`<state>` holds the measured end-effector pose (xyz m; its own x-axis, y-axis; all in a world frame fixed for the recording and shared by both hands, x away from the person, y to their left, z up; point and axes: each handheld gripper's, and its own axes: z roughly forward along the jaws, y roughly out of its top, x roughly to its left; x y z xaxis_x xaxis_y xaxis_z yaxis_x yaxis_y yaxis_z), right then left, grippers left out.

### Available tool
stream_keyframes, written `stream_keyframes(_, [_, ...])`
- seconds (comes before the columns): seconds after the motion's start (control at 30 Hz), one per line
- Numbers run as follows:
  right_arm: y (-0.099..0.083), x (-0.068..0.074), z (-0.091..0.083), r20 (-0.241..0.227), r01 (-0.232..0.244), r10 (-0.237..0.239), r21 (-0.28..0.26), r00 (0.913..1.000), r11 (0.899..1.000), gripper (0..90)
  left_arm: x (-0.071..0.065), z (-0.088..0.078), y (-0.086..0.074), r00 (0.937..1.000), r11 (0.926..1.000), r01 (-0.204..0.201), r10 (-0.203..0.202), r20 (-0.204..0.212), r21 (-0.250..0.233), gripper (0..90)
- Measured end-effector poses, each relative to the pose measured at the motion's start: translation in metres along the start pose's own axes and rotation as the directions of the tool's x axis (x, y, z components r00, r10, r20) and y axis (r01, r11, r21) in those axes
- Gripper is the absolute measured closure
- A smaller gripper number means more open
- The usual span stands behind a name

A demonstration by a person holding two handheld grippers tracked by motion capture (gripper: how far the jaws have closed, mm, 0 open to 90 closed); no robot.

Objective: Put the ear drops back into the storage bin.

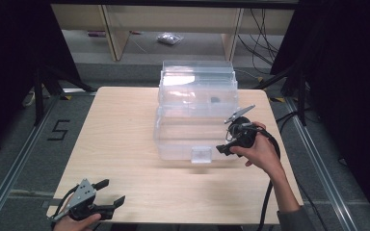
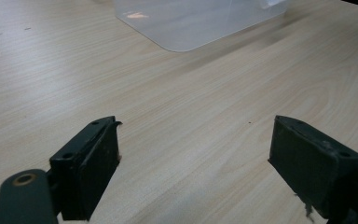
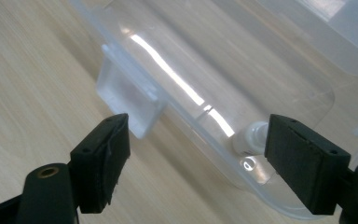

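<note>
High view: a clear plastic storage box (image 1: 195,113) with its lid raised sits mid-table on the pale wooden table (image 1: 120,144). The right gripper (image 1: 227,145) hovers at the box's near right corner, beside the front latch (image 1: 202,155). The left gripper (image 1: 112,191) rests at the table's near left edge, well apart from the box.

Left gripper view: its jaws stand wide open over bare wood, holding nothing.

Right gripper view: its jaws also stand wide open and empty, straddling the box's front rim, the latch just left of centre. A small white object (image 3: 251,136) lies inside, too blurred to identify.

Risk, as a judgement: with nothing bracing it, the light box may slide or tip if the right jaws push the rim, or slip off the smooth latch.
</note>
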<state>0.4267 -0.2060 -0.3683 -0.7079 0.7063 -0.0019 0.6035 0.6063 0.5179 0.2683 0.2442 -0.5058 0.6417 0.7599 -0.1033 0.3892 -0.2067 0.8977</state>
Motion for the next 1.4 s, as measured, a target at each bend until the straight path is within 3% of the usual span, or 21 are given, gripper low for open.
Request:
stream_keyframes(0.07, [-0.003,0.001,0.001,-0.004,0.025,-0.025,-0.024,0.9997,0.999,23.1,0.0,0.0,0.0,1.0,1.0,-0.001,0.001,-0.002,-0.001,15.1])
stream_keyframes(0.1, [-0.005,0.003,0.0,-0.005,0.003,-0.003,-0.02,1.0,1.0,23.1,0.0,0.0,0.0,1.0,1.0,-0.002,0.002,-0.001,0.002,15.1])
stream_keyframes(0.13, [-0.007,0.004,0.001,-0.008,0.02,-0.02,-0.027,0.9998,0.999,23.1,0.0,0.0,0.0,1.0,1.0,-0.002,0.002,0.0,0.002,15.1])
stream_keyframes(0.23, [-0.011,0.009,0.002,-0.02,-0.009,0.009,-0.027,0.9998,1.0,23.1,0.0,0.0,0.0,1.0,1.0,-0.001,0.001,-0.001,0.0,15.2])
stream_keyframes(0.43, [-0.019,0.014,-0.003,-0.025,0.026,-0.027,-0.053,0.9993,0.998,23.0,0.0,-0.001,0.0,0.9999,0.9999,-0.009,0.009,-0.008,0.01,15.2])
stream_keyframes(0.47, [-0.022,0.018,-0.005,-0.021,-0.006,0.005,-0.048,0.9998,0.999,22.8,0.0,-0.001,0.0,0.9999,0.9999,-0.009,0.009,-0.008,0.011,15.2])
stream_keyframes(0.5, [-0.023,0.017,-0.005,-0.021,0.026,-0.028,-0.063,0.9994,0.998,22.9,0.0,-0.001,0.0,0.9999,0.9999,-0.008,0.008,-0.009,0.012,15.1])
stream_keyframes(0.57, [-0.025,0.018,-0.006,-0.025,0.042,-0.044,-0.071,0.9987,0.997,22.9,0.0,-0.001,0.0,0.9999,0.9999,-0.007,0.007,-0.009,0.01,15.2])
stream_keyframes(0.63, [-0.028,0.023,-0.007,-0.018,0.008,-0.01,-0.067,0.9998,0.998,22.9,0.0,-0.001,0.0,0.9999,0.9999,-0.007,0.008,-0.009,0.009,15.2])
stream_keyframes(0.7, [-0.031,0.022,-0.007,-0.013,0.038,-0.039,-0.079,0.9991,0.996,22.9,0.0,-0.001,0.0,0.9999,0.9999,-0.008,0.008,-0.008,0.009,15.2])
stream_keyframes(0.73, [-0.033,0.024,-0.008,-0.021,0.024,-0.026,-0.078,0.9994,0.997,22.9,0.0,-0.001,0.0,0.9999,0.9999,-0.008,0.009,-0.008,0.01,15.2])
stream_keyframes(0.97, [-0.043,0.027,-0.005,0.001,0.057,-0.057,-0.099,0.9984,0.993,22.8,-0.001,-0.001,0.0,0.9999,0.9999,-0.008,0.009,-0.008,0.009,15.1])
stream_keyframes(1.03, [-0.047,0.03,-0.003,-0.008,0.031,-0.032,-0.098,0.9995,0.995,22.8,0.0,-0.001,0.001,0.9999,0.9999,-0.008,0.008,-0.008,0.009,15.1])
stream_keyframes(1.07, [-0.049,0.03,-0.001,-0.007,0.045,-0.046,-0.106,0.9989,0.993,22.9,0.0,-0.002,0.001,0.9999,0.9999,-0.009,0.009,-0.009,0.01,15.2])
stream_keyframes(1.2, [-0.055,0.031,-0.003,-0.015,0.029,-0.031,-0.104,0.9994,0.994,22.8,0.0,-0.001,0.001,0.9999,0.9999,-0.008,0.008,-0.007,0.009,15.2])
stream_keyframes(1.23, [-0.056,0.03,-0.002,-0.012,0.051,-0.053,-0.116,0.9985,0.992,22.7,0.0,-0.001,0.001,0.9999,0.9999,-0.008,0.008,-0.007,0.009,15.2])
stream_keyframes(1.33, [-0.059,0.033,-0.003,-0.015,0.021,-0.023,-0.104,0.9996,0.994,22.6,0.0,-0.002,0.001,0.9999,0.9999,-0.009,0.009,-0.006,0.009,15.2])
stream_keyframes(1.4, [-0.06,0.034,-0.001,-0.016,0.035,-0.036,-0.101,0.9992,0.994,22.7,0.0,-0.002,0.001,0.9999,0.9999,-0.008,0.008,-0.007,0.009,15.2])
